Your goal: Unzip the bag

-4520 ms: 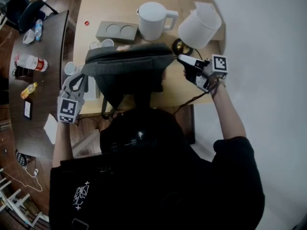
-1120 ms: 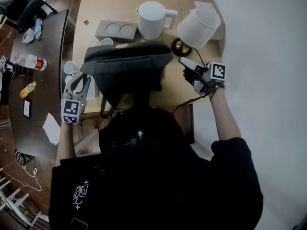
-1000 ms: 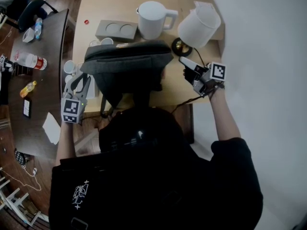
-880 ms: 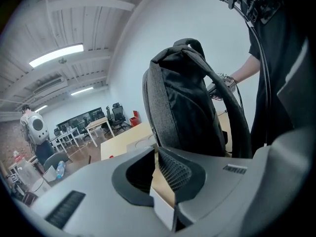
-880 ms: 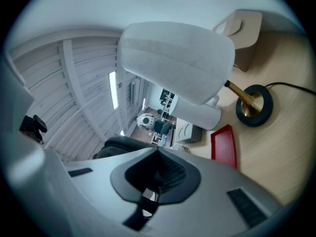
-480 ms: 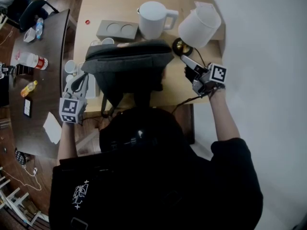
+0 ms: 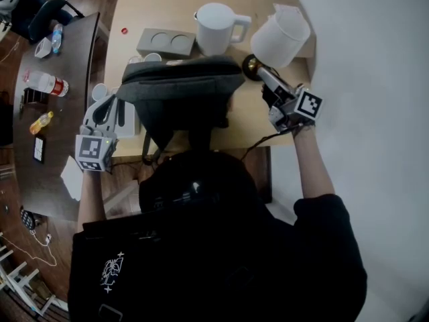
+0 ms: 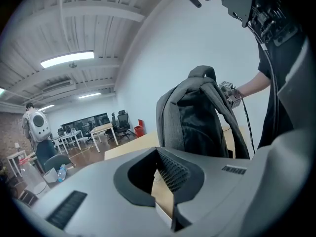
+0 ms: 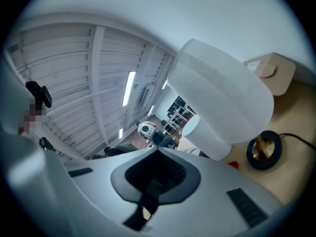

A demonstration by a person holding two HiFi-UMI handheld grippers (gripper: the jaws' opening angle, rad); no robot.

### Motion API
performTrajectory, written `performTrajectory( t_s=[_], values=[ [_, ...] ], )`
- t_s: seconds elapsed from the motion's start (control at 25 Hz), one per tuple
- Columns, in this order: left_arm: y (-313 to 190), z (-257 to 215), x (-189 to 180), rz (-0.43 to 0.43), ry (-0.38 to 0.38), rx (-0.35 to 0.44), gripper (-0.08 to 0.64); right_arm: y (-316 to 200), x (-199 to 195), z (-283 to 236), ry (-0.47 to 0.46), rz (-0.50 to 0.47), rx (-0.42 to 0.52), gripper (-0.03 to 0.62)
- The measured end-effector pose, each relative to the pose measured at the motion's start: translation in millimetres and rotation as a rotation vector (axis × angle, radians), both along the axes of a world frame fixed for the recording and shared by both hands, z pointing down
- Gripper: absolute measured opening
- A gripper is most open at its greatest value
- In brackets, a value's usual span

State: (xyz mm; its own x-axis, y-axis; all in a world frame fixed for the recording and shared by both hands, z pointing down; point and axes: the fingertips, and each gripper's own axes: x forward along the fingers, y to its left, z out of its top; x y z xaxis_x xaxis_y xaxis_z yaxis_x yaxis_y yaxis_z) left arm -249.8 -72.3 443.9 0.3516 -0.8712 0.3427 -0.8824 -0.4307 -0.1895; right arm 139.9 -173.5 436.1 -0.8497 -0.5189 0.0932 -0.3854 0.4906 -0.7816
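Head view first: the grey fabric backpack (image 7: 181,92) stands upright on the pale wooden table (image 7: 134,19). Behind it are a white plastic jug (image 7: 218,27), a white-shaded lamp (image 7: 280,35) and a grey tray with two round hollows (image 7: 166,43). The left gripper (image 7: 107,104) hangs close beside the bag's left flank, and the right gripper (image 7: 260,71) sits off its right side by the lamp's foot. Left gripper view now: jaws pressed together with nothing between them, and the backpack (image 8: 202,117) rises beyond the tips, straps showing. Right gripper view: jaws closed tight and empty too, the lamp (image 9: 222,98) looms ahead, and the bag is out of sight
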Motion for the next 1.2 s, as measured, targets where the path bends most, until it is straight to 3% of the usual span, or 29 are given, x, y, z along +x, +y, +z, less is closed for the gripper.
performTrajectory(
  t_s=[0.4, 0.72, 1.2],
  values=[
    [-11, -56, 5, -0.014, 0.089, 0.092, 0.0, 0, -21, -62, 0.138, 0.041, 0.221, 0.006],
    [-20, -100, 29, 0.008, 0.11, 0.175, 0.0, -4, -28, -83, 0.242, 0.082, 0.301, 0.007],
    [-31, -139, 63, 0.041, 0.172, 0.219, 0.0, -2, -60, -114, 0.27, 0.064, 0.394, 0.008]
  ],
)
